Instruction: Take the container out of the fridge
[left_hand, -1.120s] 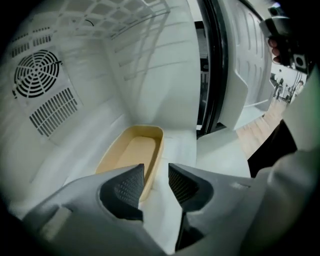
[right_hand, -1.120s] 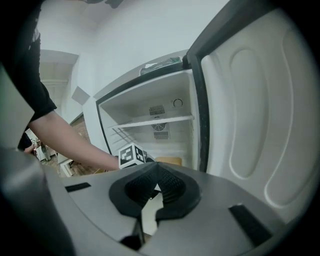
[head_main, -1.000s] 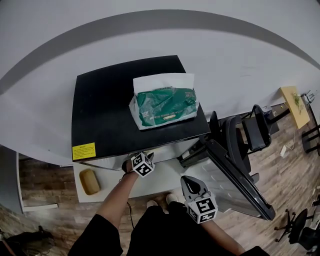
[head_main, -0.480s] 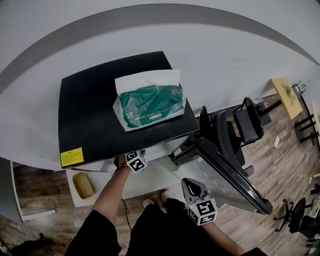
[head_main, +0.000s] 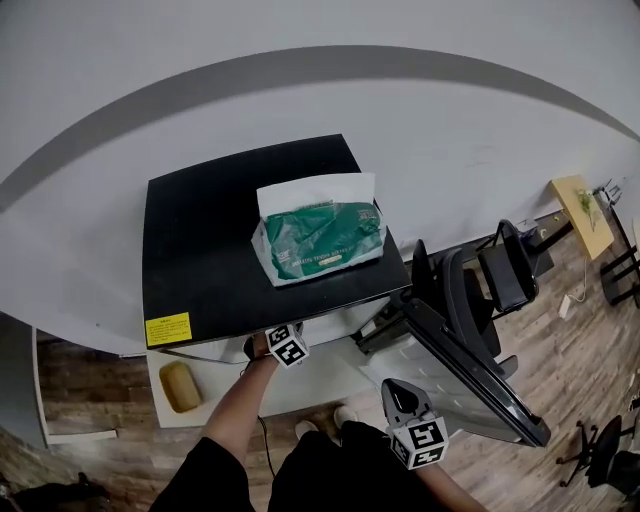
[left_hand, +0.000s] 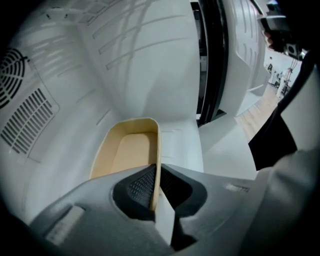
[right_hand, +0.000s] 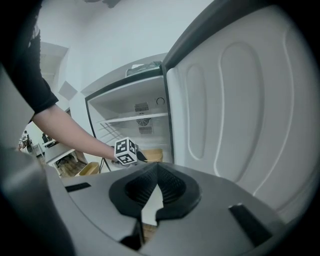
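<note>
A tan open container (left_hand: 127, 155) lies on the white fridge floor; it also shows in the right gripper view as the container (right_hand: 152, 154) low in the open fridge. My left gripper (left_hand: 156, 172) reaches into the fridge, and its jaws are closing with the container's right wall pinched between the pads. In the head view the left gripper (head_main: 287, 346) sits at the fridge opening under the black top (head_main: 200, 230). My right gripper (head_main: 393, 388) hangs outside beside the open door (head_main: 470, 370), shut with nothing in it.
A green tissue pack (head_main: 320, 240) lies on the fridge top. A second tan container (head_main: 180, 360) rests on a low white shelf to the left. A black chair (head_main: 490, 270) stands behind the door. Fan vents (left_hand: 20, 100) line the fridge's back wall.
The left gripper stays at the fridge opening. The right gripper has sunk a little lower and to the right in the head view, which itself shifted.
</note>
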